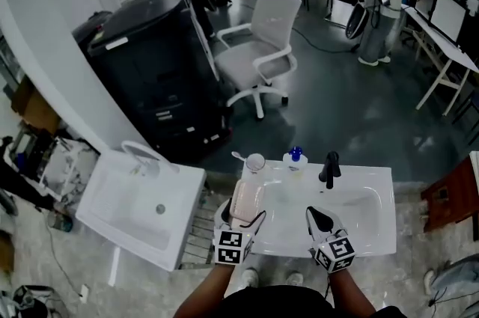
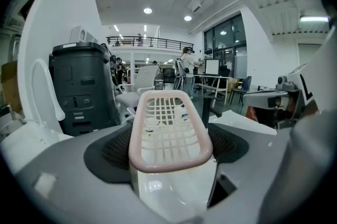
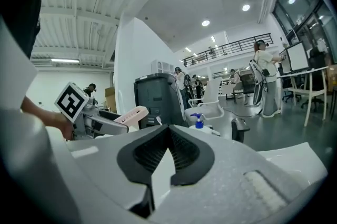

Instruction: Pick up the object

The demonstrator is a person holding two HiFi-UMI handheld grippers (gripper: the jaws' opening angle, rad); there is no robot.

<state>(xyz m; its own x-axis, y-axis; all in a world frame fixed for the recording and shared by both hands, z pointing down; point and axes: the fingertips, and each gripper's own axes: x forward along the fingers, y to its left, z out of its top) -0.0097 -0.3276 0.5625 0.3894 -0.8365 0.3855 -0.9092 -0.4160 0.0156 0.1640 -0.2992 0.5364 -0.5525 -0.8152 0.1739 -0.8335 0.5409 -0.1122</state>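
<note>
A pink slotted soap tray [image 1: 247, 199] sits between the jaws of my left gripper [image 1: 244, 219], over the left rim of a white sink [image 1: 370, 230]. In the left gripper view the tray [image 2: 169, 133] fills the middle, and the left gripper [image 2: 171, 150] is shut on its sides. My right gripper [image 1: 316, 217] hovers over the basin, jaws shut with nothing held. The right gripper view shows the right gripper [image 3: 167, 150] with its black pads meeting. It also shows the left gripper [image 3: 113, 122] to the left, carrying the tray [image 3: 132, 113].
A black faucet [image 1: 329, 168], a blue-capped pump bottle [image 1: 295, 158] and a cup [image 1: 254, 162] stand along the sink's back edge. A second white basin [image 1: 112, 215] lies to the left. A dark bin [image 1: 153, 69], a white chair [image 1: 258, 47] and people stand beyond.
</note>
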